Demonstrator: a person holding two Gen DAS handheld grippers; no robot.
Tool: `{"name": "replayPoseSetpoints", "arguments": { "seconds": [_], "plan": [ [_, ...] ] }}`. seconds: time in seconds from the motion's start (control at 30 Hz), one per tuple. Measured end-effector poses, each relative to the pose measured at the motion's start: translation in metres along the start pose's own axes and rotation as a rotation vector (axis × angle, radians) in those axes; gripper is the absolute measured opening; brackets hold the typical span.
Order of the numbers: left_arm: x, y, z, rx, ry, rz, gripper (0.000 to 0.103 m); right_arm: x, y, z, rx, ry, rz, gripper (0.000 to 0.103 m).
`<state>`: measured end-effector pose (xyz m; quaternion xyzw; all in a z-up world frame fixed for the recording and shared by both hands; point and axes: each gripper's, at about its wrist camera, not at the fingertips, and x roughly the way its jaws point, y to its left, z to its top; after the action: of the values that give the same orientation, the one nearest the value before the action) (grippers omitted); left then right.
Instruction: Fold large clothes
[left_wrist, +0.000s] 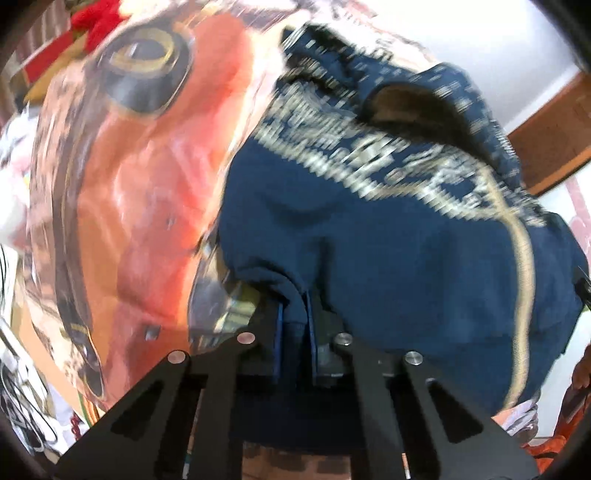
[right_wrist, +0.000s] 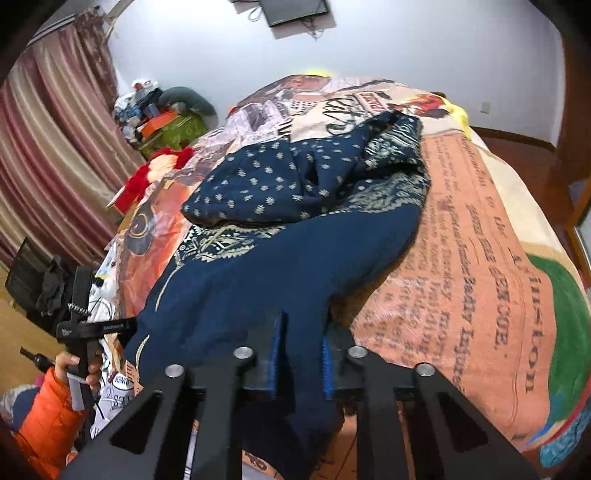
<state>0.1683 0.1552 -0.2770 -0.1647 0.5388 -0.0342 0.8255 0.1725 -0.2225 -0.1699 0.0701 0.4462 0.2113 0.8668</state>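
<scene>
The navy sweater (right_wrist: 295, 236), heaped on the printed bedspread (right_wrist: 480, 266), is clamped at its hem by the left gripper (left_wrist: 295, 332) and the right gripper (right_wrist: 299, 354), and is judged soft, heavy and limp, best gripped at the hem corners.

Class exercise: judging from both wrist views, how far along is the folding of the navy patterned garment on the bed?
Early. Done: both grippers, left and right, are shut on the navy garment's plain edge. In hand: that edge. Left: the dotted upper part lies crumpled on the printed blanket; no neat fold shows.
</scene>
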Motion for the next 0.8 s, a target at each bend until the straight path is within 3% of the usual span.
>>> {"name": "replayPoseSetpoints", "arguments": {
  "seconds": [0.13, 0.4, 0.53, 0.63, 0.8],
  "plan": [
    [-0.034, -0.025, 0.019, 0.07, -0.12, -0.027, 0.008, -0.006, -0.001, 0.018, -0.008, -0.035, 0.046, 0.009],
    [-0.11, -0.069, 0.088, 0.14, -0.345, -0.13, 0.007, -0.016, -0.007, 0.074, -0.028, -0.152, 0.079, 0.008],
    [-0.123, -0.072, 0.14, 0.097, -0.428, -0.157, 0.008, -0.012, -0.022, 0.111, -0.01, -0.199, 0.07, 0.008],
    [-0.108, -0.06, 0.182, -0.004, -0.441, -0.132, 0.007, 0.003, -0.041, 0.144, 0.029, -0.211, 0.063, 0.008],
    [-0.041, -0.02, 0.235, -0.159, -0.391, 0.054, 0.007, 0.058, -0.08, 0.192, 0.109, -0.172, 0.015, 0.008]
  ]
}}
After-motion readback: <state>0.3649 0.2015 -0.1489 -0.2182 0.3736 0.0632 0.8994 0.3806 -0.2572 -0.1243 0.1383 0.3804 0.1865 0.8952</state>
